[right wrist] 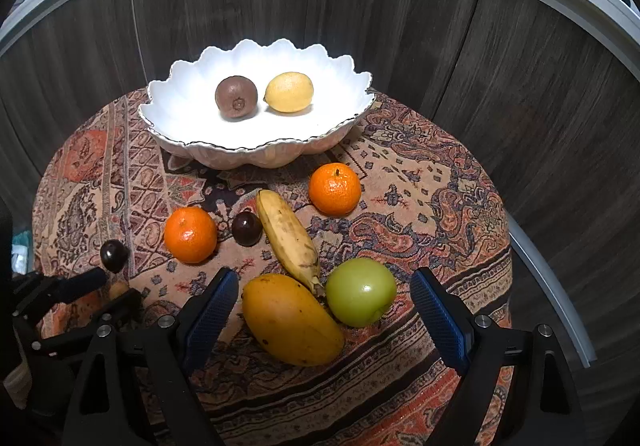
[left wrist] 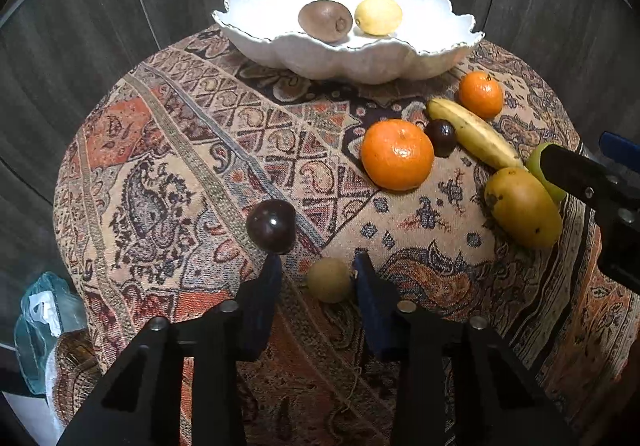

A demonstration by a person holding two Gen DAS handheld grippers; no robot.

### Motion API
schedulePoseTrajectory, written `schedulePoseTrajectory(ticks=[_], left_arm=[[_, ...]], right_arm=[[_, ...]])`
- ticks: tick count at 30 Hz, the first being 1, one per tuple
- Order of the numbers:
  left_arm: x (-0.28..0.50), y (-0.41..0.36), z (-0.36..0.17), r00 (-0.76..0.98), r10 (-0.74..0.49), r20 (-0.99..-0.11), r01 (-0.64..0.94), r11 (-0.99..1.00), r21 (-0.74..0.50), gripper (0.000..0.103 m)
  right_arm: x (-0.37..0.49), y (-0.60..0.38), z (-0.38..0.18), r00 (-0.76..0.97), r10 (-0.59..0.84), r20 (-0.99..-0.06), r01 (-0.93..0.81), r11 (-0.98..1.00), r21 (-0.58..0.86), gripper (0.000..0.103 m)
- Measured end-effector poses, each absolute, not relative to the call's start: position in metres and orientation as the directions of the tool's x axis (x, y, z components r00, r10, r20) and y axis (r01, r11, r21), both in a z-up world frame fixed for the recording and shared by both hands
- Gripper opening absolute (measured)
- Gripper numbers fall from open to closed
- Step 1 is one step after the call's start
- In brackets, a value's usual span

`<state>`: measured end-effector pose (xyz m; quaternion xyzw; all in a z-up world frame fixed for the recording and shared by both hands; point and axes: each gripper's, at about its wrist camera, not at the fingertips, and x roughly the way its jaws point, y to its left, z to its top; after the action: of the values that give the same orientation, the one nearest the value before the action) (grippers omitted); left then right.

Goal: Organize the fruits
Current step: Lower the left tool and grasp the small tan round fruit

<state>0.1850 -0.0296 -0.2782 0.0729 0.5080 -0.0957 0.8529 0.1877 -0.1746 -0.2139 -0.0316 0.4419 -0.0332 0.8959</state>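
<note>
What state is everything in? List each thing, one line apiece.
white bowl: upright, holds two fruits.
kiwi: in bowl.
lemon: in bowl.
left hand-held gripper: open around small tan fruit.
small tan fruit: on cloth, unclamped.
right hand-held gripper: open, empty.
banana, mango, green apple: loose on cloth.
left orange, right orange: loose on cloth.
left dark fruit, middle dark fruit: loose on cloth.

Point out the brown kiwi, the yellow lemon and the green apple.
Brown kiwi (right wrist: 236,96), right wrist view, middle of its skin.
Yellow lemon (right wrist: 289,92), right wrist view, its centre.
Green apple (right wrist: 361,291), right wrist view, its front.
</note>
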Motion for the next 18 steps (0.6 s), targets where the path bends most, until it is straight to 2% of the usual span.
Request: schedulePoseTrajectory(ticks=[8,18], left_arm=[[0.184,-0.032,-0.281,0.462,-0.107,-0.88,0.255,0.967,0.017,0.023],[0.181,-0.036,-0.27,0.472,-0.092,-0.877,0.25,0.968,0.032,0.023]], right_arm=[[0.188,-0.175,-0.214,0.606,-0.09,-0.791,0.034,0.996,-0.087,0.089],[0.186,-0.185,-0.216,0.592,-0.083,-0.802,0.052,0.997,-0.065,0.088]])
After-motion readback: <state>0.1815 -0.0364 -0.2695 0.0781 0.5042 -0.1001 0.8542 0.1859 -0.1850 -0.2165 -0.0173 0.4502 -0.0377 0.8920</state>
